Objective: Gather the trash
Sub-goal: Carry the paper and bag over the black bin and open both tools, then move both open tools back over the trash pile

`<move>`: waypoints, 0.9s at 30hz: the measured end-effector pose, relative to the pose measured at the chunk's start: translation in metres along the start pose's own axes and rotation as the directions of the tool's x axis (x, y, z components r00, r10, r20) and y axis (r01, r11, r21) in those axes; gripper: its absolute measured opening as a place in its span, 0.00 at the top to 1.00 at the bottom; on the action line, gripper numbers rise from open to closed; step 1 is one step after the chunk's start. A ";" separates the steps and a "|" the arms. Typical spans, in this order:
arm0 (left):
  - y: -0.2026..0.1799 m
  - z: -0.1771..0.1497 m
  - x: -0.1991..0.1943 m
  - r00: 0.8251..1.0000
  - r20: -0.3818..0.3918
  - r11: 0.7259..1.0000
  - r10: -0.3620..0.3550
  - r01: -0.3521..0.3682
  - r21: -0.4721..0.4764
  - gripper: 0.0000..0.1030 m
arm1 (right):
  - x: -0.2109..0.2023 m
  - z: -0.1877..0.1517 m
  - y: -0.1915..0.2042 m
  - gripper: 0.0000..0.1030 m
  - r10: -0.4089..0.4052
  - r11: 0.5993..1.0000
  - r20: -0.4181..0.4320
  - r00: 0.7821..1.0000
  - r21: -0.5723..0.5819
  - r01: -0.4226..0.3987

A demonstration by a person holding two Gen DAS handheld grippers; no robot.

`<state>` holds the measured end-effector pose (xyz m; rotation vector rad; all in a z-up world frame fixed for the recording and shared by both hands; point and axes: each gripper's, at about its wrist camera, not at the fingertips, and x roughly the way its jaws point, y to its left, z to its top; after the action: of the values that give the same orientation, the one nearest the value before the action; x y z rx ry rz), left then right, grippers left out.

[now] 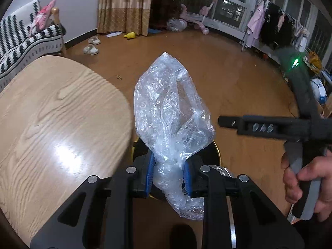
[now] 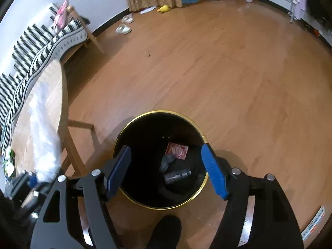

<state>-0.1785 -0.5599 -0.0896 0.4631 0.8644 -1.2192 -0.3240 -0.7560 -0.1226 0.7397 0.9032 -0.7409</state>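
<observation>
Above the round black gold-rimmed bin [image 2: 160, 159], the right gripper [image 2: 166, 172] is held with fingers spread, empty. At nine o'clock of it, a crumpled clear plastic bag [image 1: 170, 114] is clamped by the left gripper [image 1: 169, 174].

The plastic bag [image 1: 170, 112] is clear with white glints, pinched between the blue pads [image 1: 151, 172] of the black left gripper [image 1: 169, 173]. The right gripper [image 2: 166, 172] is black as well, with blue pads [image 2: 213, 172]. Near it, the bin [image 2: 124, 132] is black inside with a thin gold rim, and holds a red wrapper [image 2: 177, 150] and a grey scrap [image 2: 167, 161]. The table [image 1: 51, 114] on the left is pale wood with wavy grain. The floor [image 2: 228, 72] is orange-brown. On the far left, the sofa cover [image 2: 31, 58] has black and white zigzags. The far curtain [image 1: 124, 6] is tan with a lattice pattern. A yellow toy [image 1: 129, 35] lies beneath it.
</observation>
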 end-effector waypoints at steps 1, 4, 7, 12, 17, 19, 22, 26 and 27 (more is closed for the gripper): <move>-0.002 0.001 0.005 1.000 -0.009 1.000 -0.011 0.011 0.005 0.77 | -0.003 0.001 -0.004 0.32 -0.004 1.000 0.011 1.000 0.011 0.004; -0.010 0.004 0.017 0.999 -0.026 0.999 -0.030 0.031 0.020 0.71 | -0.012 0.004 -0.019 0.32 -0.010 0.999 0.038 0.999 0.048 0.008; -0.017 0.004 0.024 0.999 -0.028 0.999 -0.032 0.033 0.033 0.52 | -0.019 0.005 -0.028 0.32 -0.014 0.997 0.059 0.998 0.074 0.010; -0.023 0.006 0.030 0.999 -0.026 0.999 -0.036 0.037 0.039 0.31 | -0.026 0.004 -0.035 0.31 -0.016 0.997 0.075 0.997 0.083 0.010; -0.026 0.007 0.026 1.000 -0.007 0.998 -0.030 0.031 0.058 0.18 | -0.033 0.004 -0.032 0.31 -0.015 0.997 0.094 0.995 0.081 0.007; -0.025 0.006 0.021 1.000 -0.002 0.998 -0.030 0.031 0.053 0.18 | -0.035 0.003 -0.028 0.31 -0.014 0.997 0.099 0.995 0.076 0.006; -0.016 0.008 0.002 0.999 0.023 0.999 -0.034 0.033 0.030 0.15 | -0.042 0.003 -0.013 0.31 -0.016 0.999 0.119 0.993 0.045 0.011; 0.007 0.005 -0.036 0.997 0.078 1.000 -0.016 0.017 -0.014 0.10 | -0.053 0.004 0.025 0.31 0.021 1.000 0.144 0.989 -0.024 -0.018; 0.017 0.004 -0.049 0.996 0.092 1.000 0.001 0.002 -0.028 0.09 | -0.056 0.004 0.037 0.31 0.033 0.999 0.149 0.988 -0.044 -0.026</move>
<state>-0.1656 -0.5273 -0.0511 0.3813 0.8022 -1.2180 -0.3160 -0.7260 -0.0635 0.6501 0.7677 -0.7391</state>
